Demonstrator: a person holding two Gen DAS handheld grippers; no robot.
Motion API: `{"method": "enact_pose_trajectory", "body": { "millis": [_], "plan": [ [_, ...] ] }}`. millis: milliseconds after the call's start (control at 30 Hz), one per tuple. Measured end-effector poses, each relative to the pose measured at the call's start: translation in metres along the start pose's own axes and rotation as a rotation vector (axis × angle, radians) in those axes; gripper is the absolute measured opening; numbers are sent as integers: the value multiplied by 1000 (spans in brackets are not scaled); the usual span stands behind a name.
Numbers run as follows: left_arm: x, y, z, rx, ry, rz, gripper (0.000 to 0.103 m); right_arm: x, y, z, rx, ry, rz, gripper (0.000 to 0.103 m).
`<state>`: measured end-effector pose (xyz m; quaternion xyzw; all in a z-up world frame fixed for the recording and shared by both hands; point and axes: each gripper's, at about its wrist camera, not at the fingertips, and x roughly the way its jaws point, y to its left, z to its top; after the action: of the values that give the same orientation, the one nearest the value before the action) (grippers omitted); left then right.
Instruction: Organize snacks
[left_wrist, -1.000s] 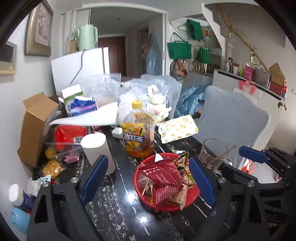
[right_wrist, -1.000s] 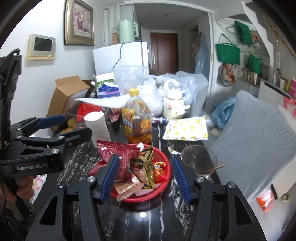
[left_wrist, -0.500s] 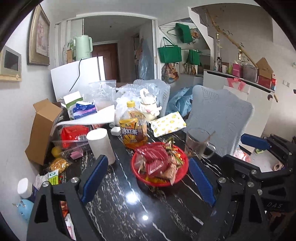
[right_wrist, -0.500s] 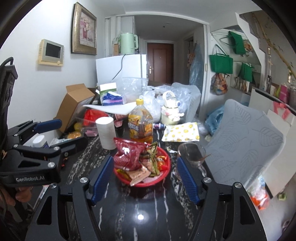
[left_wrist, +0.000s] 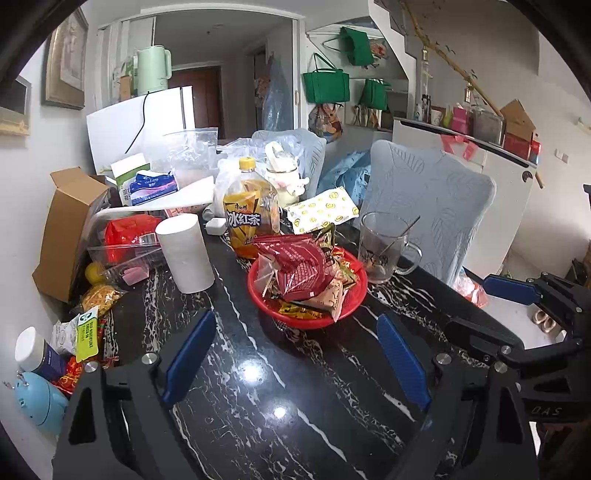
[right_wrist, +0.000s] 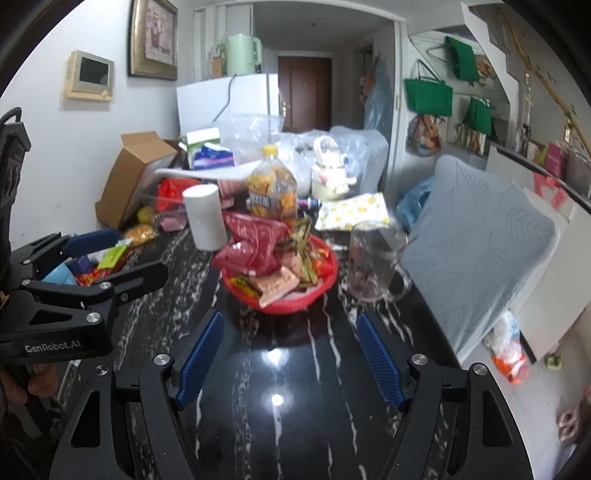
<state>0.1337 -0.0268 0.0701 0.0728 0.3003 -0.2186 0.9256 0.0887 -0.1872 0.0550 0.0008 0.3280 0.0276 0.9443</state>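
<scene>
A red basket (left_wrist: 314, 319) (right_wrist: 284, 304) heaped with snack packets stands mid-table on the black marble table (left_wrist: 258, 387). A large dark-red bag (left_wrist: 295, 266) (right_wrist: 251, 247) lies on top of the heap. My left gripper (left_wrist: 295, 354) is open and empty, held back from the basket's near side. My right gripper (right_wrist: 288, 354) is open and empty, also short of the basket. The right gripper also shows at the right of the left wrist view (left_wrist: 517, 295), and the left gripper at the left of the right wrist view (right_wrist: 92, 266). More loose snacks (left_wrist: 85, 328) lie at the table's left edge.
An iced tea bottle (left_wrist: 249, 214), a paper roll (left_wrist: 184, 253) and a glass mug with a spoon (left_wrist: 384, 243) stand close around the basket. A cardboard box (left_wrist: 62, 229), clear containers and plastic bags crowd the far left. A pale blue chair (left_wrist: 432, 199) stands on the right.
Both grippers have pulled back from the basket toward the near edge of the table, still open and empty. The basket now looks farther away in both views.
</scene>
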Motion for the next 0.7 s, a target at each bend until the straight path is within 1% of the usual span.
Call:
{"method": "enact_pose_trajectory", "body": {
  "millis": [200, 333, 467, 567, 700],
  "plan": [
    [1, 1, -4, 17, 10, -22, 89, 6, 1, -4, 34, 43, 1, 75],
    [-1, 6, -5, 21, 10, -29, 89, 7, 6, -4, 31, 51, -1, 75],
    [-2, 12, -4, -1, 12, -41, 89, 7, 11, -3, 25, 54, -7, 75],
    [-3, 14, -3, -4, 15, -40, 89, 8, 12, -2, 38, 63, 9, 75],
    [-4, 14, -3, -3, 10, -36, 89, 9, 13, -2, 39, 68, 1, 75]
  ]
}}
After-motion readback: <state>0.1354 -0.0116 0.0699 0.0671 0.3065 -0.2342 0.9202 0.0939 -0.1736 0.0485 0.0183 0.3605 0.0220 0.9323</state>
